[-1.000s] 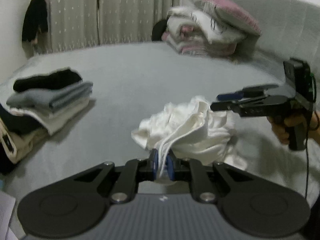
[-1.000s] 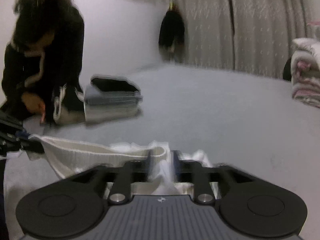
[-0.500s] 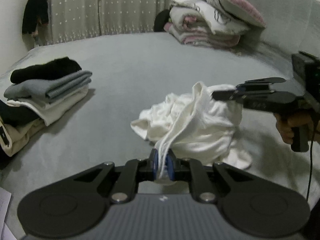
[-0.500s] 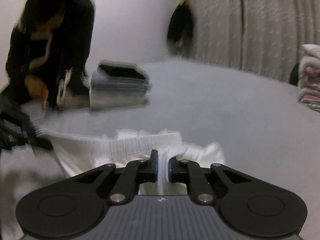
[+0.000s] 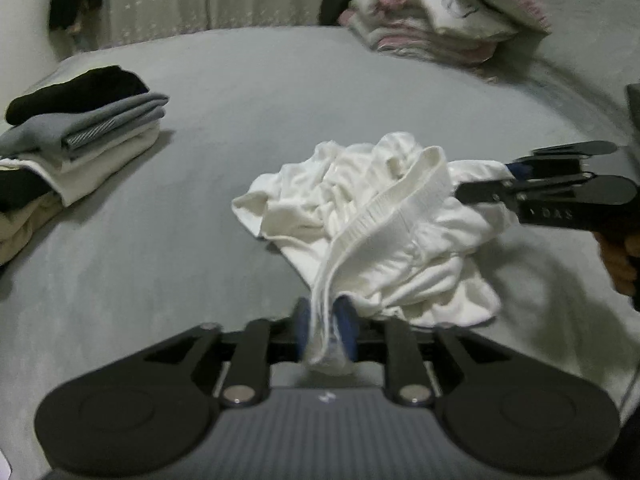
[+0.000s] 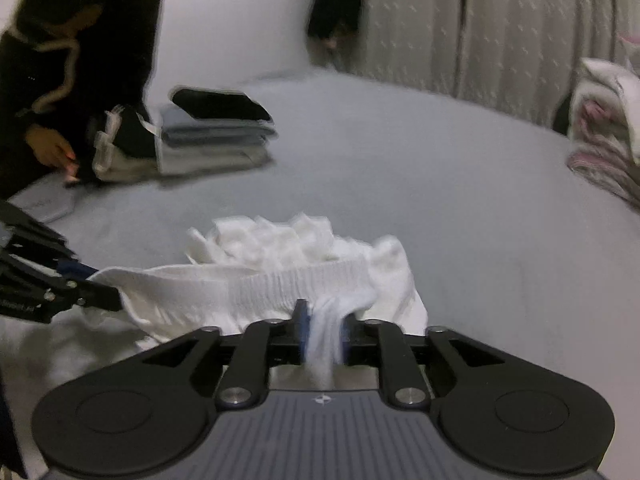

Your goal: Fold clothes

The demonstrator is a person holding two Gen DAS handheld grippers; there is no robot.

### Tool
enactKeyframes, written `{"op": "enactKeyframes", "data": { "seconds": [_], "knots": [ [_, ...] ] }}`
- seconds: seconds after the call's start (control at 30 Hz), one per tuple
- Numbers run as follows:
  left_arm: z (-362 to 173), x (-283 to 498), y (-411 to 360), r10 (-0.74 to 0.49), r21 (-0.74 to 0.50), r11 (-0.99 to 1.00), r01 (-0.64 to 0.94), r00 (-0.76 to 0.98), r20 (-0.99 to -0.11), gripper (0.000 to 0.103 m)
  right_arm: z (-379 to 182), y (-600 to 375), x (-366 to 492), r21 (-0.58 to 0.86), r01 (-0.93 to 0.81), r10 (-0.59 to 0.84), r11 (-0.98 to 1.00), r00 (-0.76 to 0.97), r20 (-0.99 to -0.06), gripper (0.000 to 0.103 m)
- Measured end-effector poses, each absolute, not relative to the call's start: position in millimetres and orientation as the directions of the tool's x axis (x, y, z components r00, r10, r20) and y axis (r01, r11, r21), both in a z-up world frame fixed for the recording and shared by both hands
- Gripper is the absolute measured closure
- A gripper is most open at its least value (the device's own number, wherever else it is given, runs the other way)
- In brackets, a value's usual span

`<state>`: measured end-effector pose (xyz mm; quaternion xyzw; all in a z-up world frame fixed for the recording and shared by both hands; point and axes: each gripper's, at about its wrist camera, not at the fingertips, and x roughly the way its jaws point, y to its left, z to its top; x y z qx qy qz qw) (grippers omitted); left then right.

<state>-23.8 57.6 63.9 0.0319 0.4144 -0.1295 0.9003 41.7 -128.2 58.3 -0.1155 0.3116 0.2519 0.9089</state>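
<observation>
A crumpled white garment [image 5: 384, 216] with a ribbed elastic waistband lies on the grey bed [image 5: 280, 92]. My left gripper [image 5: 325, 330] is shut on one end of the waistband, close to the camera. My right gripper [image 5: 486, 184] enters from the right and pinches the band's other end. In the right wrist view the white garment [image 6: 280, 276] stretches between my right gripper [image 6: 323, 330], shut on the fabric, and my left gripper [image 6: 102, 286] at the left edge. The rest of the cloth hangs bunched below the band.
A stack of folded clothes [image 5: 80, 136] in black, grey and white sits at the bed's left side. Pillows and bedding [image 5: 436, 20] are piled at the far right. A person in dark clothes [image 6: 68, 60] stands beside the folded stack [image 6: 216, 128]. Curtains hang behind.
Both grippers have drawn apart, so the waistband is pulled out longer between them. The garment has lifted a little off the bed.
</observation>
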Motion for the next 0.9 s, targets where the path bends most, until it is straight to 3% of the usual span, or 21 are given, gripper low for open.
{"op": "enactKeyframes", "data": {
  "seconds": [0.03, 0.07, 0.17, 0.23, 0.37, 0.67, 0.7, 0.77, 0.8, 0.83, 0.9],
  "knots": [
    [64.1, -23.5, 54.1, -0.19, -0.034, 0.968, 0.251, 0.632, -0.751, 0.054, 56.2, -127.5, 41.3, -0.059, -0.506, 0.357, 0.861, 0.683, -0.637, 0.052],
    [65.0, -23.6, 50.9, -0.178, -0.022, 0.97, 0.243, 0.641, -0.747, 0.053, 54.8, -127.2, 40.2, -0.059, -0.483, 0.333, 0.874, 0.682, -0.651, 0.049],
    [68.4, -24.9, 43.6, -0.156, -0.008, 0.974, 0.225, 0.65, -0.744, 0.048, 54.1, -132.0, 29.8, -0.02, -0.451, 0.305, 0.892, 0.635, -0.71, 0.048],
    [68.9, -25.8, 40.2, -0.155, -0.009, 0.975, 0.224, 0.647, -0.747, 0.036, 51.5, -130.5, 20.5, -0.038, -0.465, 0.292, 0.884, 0.614, -0.733, 0.045],
    [67.1, -27.2, 32.4, -0.141, 0.026, 0.97, 0.24, 0.651, -0.746, 0.033, 47.7, -125.9, 12.6, -0.102, -0.489, 0.268, 0.867, 0.628, -0.731, 0.045],
    [54.1, -20.1, 29.1, -0.13, 0.052, 0.965, 0.259, 0.638, -0.759, 0.033, 50.1, -134.2, 38.0, 0.009, -0.487, 0.361, 0.874, 0.636, -0.682, 0.045],
    [54.8, -19.7, 29.1, -0.136, 0.049, 0.963, 0.263, 0.64, -0.756, 0.037, 50.2, -134.9, 41.1, 0.02, -0.488, 0.371, 0.873, 0.636, -0.676, 0.047],
    [61.2, -21.1, 32.1, -0.161, 0.022, 0.964, 0.266, 0.646, -0.746, 0.064, 49.2, -135.0, 47.3, 0.038, -0.491, 0.388, 0.87, 0.635, -0.668, 0.07],
    [64.4, -21.7, 33.6, -0.174, 0.009, 0.963, 0.268, 0.649, -0.74, 0.082, 46.6, -132.7, 50.6, 0.037, -0.496, 0.389, 0.867, 0.629, -0.673, 0.096],
    [67.5, -22.4, 35.1, -0.186, -0.004, 0.963, 0.27, 0.652, -0.735, 0.096, 44.6, -131.1, 52.9, 0.039, -0.498, 0.39, 0.866, 0.627, -0.674, 0.095],
    [73.9, -23.8, 38.1, -0.211, -0.031, 0.961, 0.274, 0.658, -0.723, 0.096, 47.0, -131.5, 50.1, 0.03, -0.495, 0.394, 0.869, 0.652, -0.648, 0.096]
  ]
}}
